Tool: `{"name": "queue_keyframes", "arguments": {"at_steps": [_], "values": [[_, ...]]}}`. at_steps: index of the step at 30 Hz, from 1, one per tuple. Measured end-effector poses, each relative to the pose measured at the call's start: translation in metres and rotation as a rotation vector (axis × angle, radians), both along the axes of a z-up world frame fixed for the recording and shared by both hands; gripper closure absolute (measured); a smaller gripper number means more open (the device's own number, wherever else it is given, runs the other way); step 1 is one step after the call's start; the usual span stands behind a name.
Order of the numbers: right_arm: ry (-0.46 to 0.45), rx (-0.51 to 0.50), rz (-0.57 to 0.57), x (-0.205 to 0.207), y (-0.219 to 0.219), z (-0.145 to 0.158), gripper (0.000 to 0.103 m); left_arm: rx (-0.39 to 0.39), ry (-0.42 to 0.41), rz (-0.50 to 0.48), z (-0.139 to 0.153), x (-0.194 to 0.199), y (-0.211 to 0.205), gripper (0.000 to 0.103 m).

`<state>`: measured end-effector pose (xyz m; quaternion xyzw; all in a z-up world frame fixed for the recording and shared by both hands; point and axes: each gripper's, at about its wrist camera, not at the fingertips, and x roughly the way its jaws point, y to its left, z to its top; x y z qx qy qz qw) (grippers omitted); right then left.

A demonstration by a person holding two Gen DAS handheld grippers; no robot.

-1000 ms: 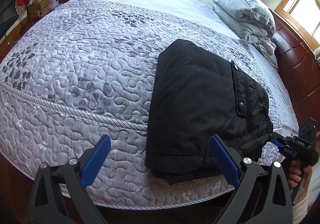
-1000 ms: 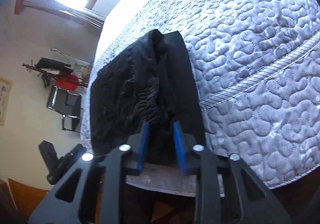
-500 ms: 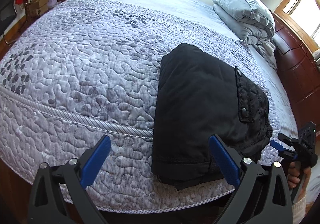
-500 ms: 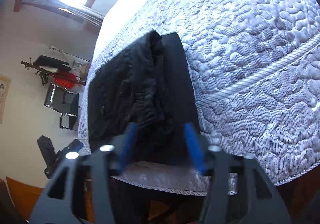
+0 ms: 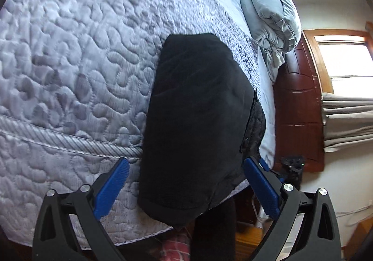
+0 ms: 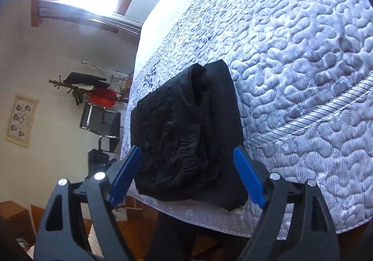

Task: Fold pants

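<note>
Black pants (image 5: 198, 121) are laid folded at the edge of the quilted bedspread (image 5: 70, 63). Right gripper (image 6: 186, 174) jaws have just been opened, apparently to release the finished fold; left gripper (image 5: 186, 188) is held wide, empty.

My left gripper (image 5: 185, 187) had black angular arms with triangular cut-outs, a round silver screw head at each joint, and ribbed bright-blue pads (image 5: 261, 187) on the inner faces of its fingers. My right gripper (image 6: 187, 176) was built alike: matte black frame, silver screws, long blue pads (image 6: 248, 178) tapering toward the tips
</note>
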<state>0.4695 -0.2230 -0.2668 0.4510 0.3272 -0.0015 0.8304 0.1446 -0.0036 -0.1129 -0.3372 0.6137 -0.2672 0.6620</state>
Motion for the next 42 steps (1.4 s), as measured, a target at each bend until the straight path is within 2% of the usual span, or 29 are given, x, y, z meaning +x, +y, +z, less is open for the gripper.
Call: {"name": "queue_keyframes", "arguments": {"at_steps": [3, 8, 20, 25, 31, 37, 42], "values": [[-0.004, 0.046, 0.018, 0.003, -0.009, -0.009, 0.019, -0.072, 0.028, -0.035, -0.012, 0.008, -0.002, 0.004], [-0.002, 0.107, 0.037, 0.011, -0.02, -0.029, 0.019, -0.146, 0.048, -0.116, -0.028, 0.021, -0.016, 0.004], [0.019, 0.117, 0.121, 0.036, -0.031, -0.045, 0.016, -0.181, 0.091, -0.208, -0.049, 0.05, -0.038, 0.004], [0.037, 0.126, 0.152, 0.048, -0.031, -0.05, 0.016, -0.225, 0.114, -0.229, -0.056, 0.059, -0.047, 0.004], [-0.012, 0.188, 0.175, 0.055, -0.032, -0.058, 0.013, -0.184, 0.111, -0.276, -0.054, 0.062, -0.069, 0.004], [-0.041, 0.237, 0.202, 0.056, -0.036, -0.063, 0.011, -0.177, 0.108, -0.276, -0.053, 0.06, -0.073, 0.004], [-0.007, 0.219, 0.239, 0.068, -0.031, -0.063, 0.01, -0.172, 0.106, -0.277, -0.058, 0.054, -0.072, 0.004]]}}
